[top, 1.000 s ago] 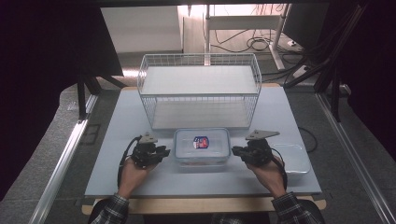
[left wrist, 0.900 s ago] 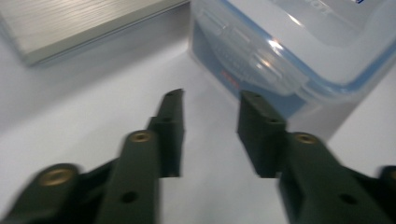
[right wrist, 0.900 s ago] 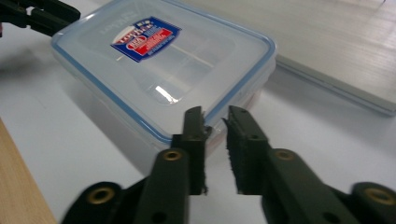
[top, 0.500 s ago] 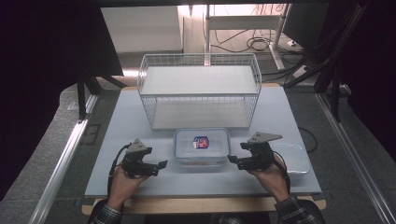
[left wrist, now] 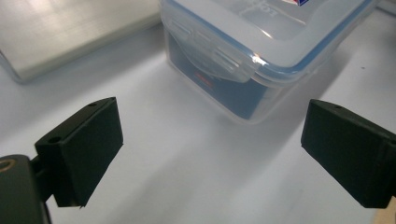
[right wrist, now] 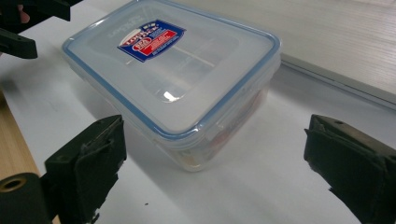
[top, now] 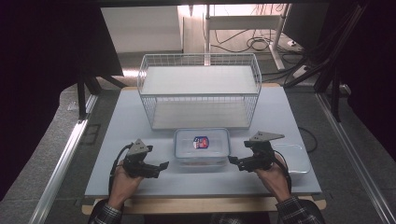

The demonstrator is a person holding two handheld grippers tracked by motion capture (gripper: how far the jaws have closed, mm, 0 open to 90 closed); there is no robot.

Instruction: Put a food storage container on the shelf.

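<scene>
Clear lidded container (top: 202, 147), blue seal, latched, flat before wire basket (top: 200, 90)

We see bare pale tabletop (top: 140, 135) on either side of the clear lidded plastic container with a blue seal (top: 202, 146), giving each open-jawed gripper room. Behind the container, the white wire basket (top: 200, 91) blocks passage forward. A shallow translucent tray (top: 293, 157) crowds the right gripper (top: 235, 161); the left gripper (top: 160, 168) has open table around it.

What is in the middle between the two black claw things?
A clear lidded container sits on the table between the left gripper and the right gripper, as the high view shows.
</scene>
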